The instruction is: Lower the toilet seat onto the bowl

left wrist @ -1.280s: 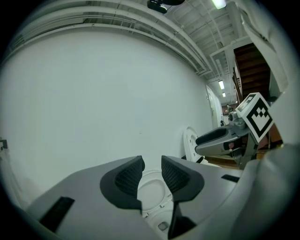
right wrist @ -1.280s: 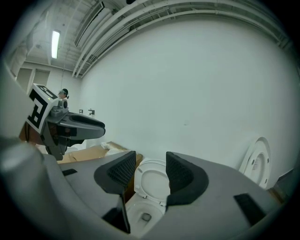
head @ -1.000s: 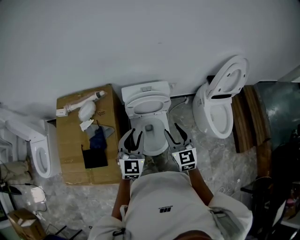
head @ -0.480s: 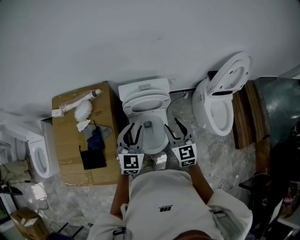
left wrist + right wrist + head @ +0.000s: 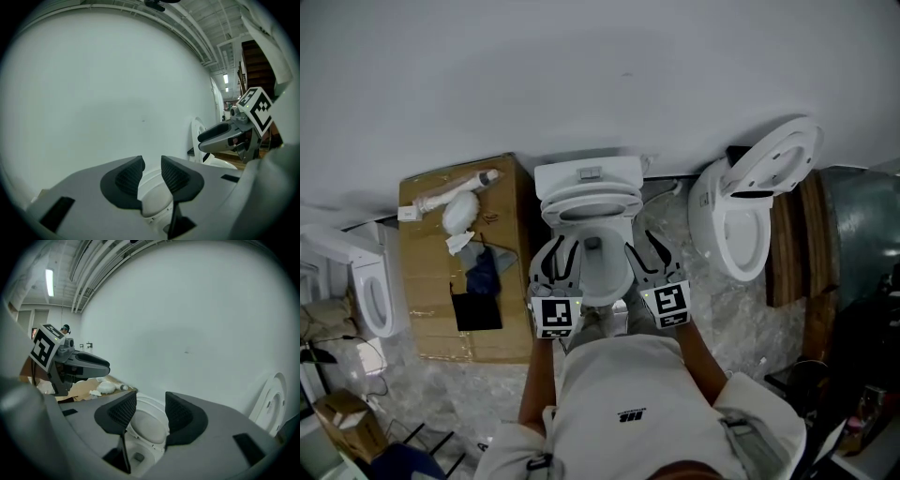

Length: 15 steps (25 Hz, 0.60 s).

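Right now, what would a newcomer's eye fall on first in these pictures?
The white toilet at the centre, seat raised, with the left gripper and right gripper flanking its bowl. Next, a second toilet, lid up, at the right, and a cluttered cardboard box at the left.

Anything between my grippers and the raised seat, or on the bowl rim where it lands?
Nothing visible. Left gripper and right gripper flank the bowl, open air ahead to the toilet seat; the rim that shows looks bare.
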Motion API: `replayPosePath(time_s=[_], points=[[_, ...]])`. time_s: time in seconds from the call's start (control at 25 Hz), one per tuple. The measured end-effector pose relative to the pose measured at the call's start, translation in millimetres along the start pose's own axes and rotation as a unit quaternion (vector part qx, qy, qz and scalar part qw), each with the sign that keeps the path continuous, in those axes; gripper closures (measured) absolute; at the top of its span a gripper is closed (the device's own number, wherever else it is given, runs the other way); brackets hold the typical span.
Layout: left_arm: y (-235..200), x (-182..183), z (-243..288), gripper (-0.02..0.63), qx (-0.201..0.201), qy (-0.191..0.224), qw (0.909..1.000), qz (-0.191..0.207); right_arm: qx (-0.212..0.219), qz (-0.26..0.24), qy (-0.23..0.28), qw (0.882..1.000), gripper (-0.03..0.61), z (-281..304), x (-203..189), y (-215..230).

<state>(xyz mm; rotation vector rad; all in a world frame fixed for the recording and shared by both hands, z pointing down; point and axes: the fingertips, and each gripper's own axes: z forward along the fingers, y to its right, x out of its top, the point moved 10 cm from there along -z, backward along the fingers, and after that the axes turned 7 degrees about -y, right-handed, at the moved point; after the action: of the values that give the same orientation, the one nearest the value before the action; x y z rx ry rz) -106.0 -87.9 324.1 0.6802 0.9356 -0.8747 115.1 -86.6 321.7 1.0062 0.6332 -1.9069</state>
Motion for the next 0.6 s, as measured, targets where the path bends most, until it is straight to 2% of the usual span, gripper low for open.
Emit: replayPosePath(time_s=[0.32,0.6], points=[[0.0,-4.4,44.5,0.479,0.013,-0.028,0.9993,-0.02,0.033,0.003,-0.022,0.999,0.385,42.3,-5.8,30.0],[-2.2,-15.2,79.5,0.48,0.011,-0.052,0.9983,-0.022,0.056,-0.007,-0.043,0.997,0.385,77.4,-15.1,46.9]])
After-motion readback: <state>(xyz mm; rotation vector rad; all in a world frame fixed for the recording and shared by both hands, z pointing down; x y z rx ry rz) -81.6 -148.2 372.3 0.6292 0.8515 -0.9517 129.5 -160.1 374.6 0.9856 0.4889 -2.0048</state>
